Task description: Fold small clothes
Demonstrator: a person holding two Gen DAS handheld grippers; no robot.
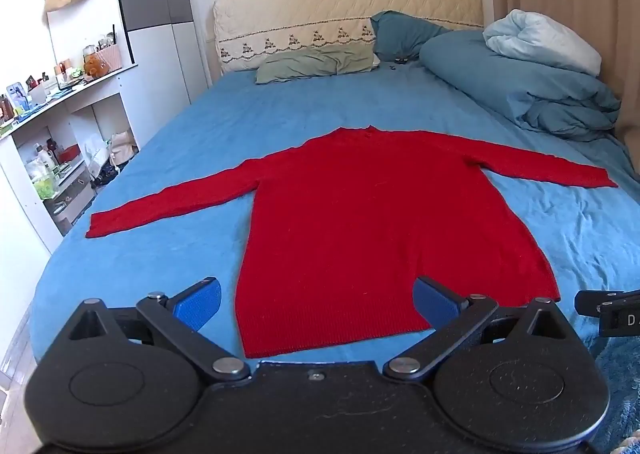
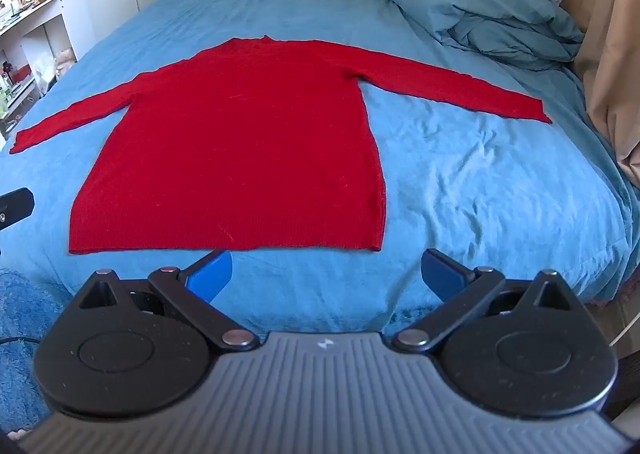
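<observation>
The red sweater (image 1: pixel 360 214) is laid flat on the blue bed sheet (image 1: pixel 200 126), both sleeves spread wide, collar at twelve o'clock, hem at six. The left gripper (image 1: pixel 316 300) is held over the hem, jaws spread, nothing pinched. The right gripper (image 2: pixel 326 270) is seen just short of the hem, jaws likewise spread.

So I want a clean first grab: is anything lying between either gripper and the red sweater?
Nothing visible. Only bare blue bedsheet separates the open right gripper from the red sweater; the open left gripper already frames its hem.
</observation>
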